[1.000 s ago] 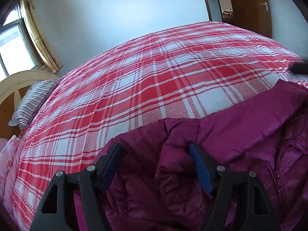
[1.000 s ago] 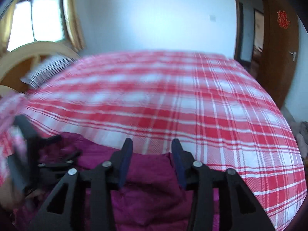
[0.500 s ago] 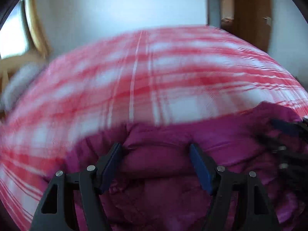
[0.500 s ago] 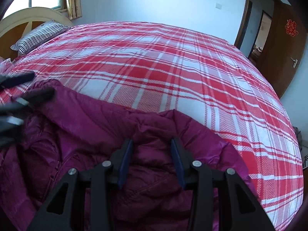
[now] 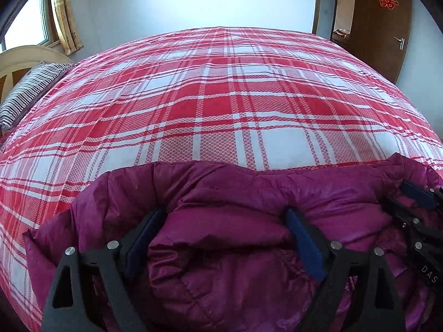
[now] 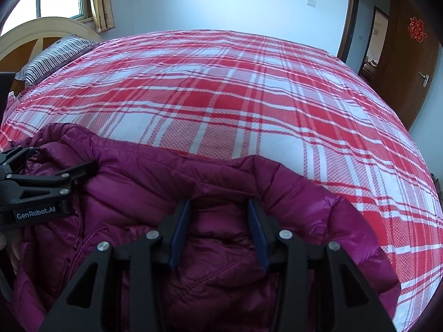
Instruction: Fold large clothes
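Left wrist view: the magenta puffer jacket (image 5: 229, 238) lay on the near edge of the bed (image 5: 221, 105), its long axis running side to side across the frame, folded edge facing the far side of the bed. The left gripper (image 5: 221, 235) sat right over the jacket's left end. Its fingers (image 5: 304, 246) had just been spreading apart and stood wide, with a puffy roll of fabric between them. It didn't look squeezed, so by the look of it that hand had let go. The right gripper (image 5: 415, 196) poked in at the right edge, on the jacket's other end.

Right wrist view: same jacket (image 6: 221, 182), and the right gripper (image 6: 218, 229) hovered low over its right end. Its fingers (image 6: 257, 238) sat about half closed with a bunched fold between them, pads against the fabric, so probably still gripping. The left gripper (image 6: 83, 171) showed at the far left, over the zipper side.

So each hand had its own end, jacket directly under and just ahead of both. The next fold would likely go across that long axis, and either hand was equally close.
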`<state>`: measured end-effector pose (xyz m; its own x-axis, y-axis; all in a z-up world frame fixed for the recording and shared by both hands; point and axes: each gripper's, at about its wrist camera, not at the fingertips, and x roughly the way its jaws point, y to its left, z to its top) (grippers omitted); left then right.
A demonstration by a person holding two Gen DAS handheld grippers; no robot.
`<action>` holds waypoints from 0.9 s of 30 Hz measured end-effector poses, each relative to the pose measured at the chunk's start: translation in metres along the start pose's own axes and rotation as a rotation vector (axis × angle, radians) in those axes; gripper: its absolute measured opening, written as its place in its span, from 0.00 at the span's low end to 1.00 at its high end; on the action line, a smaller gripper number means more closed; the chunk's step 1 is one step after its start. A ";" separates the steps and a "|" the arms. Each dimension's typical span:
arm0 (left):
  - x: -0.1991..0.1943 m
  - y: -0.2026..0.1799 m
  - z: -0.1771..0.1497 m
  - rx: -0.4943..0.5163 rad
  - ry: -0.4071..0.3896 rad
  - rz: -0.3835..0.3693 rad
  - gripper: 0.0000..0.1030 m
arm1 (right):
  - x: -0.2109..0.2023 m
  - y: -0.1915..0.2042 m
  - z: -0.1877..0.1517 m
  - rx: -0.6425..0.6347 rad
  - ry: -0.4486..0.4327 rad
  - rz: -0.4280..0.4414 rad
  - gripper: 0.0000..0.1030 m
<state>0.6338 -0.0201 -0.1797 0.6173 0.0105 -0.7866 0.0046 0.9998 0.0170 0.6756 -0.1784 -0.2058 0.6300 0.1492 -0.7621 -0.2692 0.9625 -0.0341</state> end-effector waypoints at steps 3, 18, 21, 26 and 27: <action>0.000 0.001 -0.001 0.001 -0.001 0.001 0.89 | 0.000 0.000 0.000 -0.003 0.001 -0.004 0.45; 0.000 0.001 -0.002 0.002 -0.003 0.005 0.89 | 0.003 0.003 -0.001 -0.014 0.003 -0.020 0.45; 0.001 0.000 -0.002 0.003 -0.004 0.006 0.89 | 0.003 0.003 -0.001 -0.016 0.002 -0.023 0.45; 0.001 0.000 -0.002 0.003 -0.004 0.006 0.89 | 0.004 0.004 -0.001 -0.020 0.003 -0.027 0.45; 0.001 0.000 -0.002 0.003 -0.004 0.006 0.89 | 0.003 0.004 -0.001 -0.020 0.003 -0.028 0.45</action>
<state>0.6329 -0.0196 -0.1814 0.6207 0.0166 -0.7838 0.0028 0.9997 0.0234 0.6759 -0.1744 -0.2093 0.6353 0.1219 -0.7626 -0.2659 0.9616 -0.0679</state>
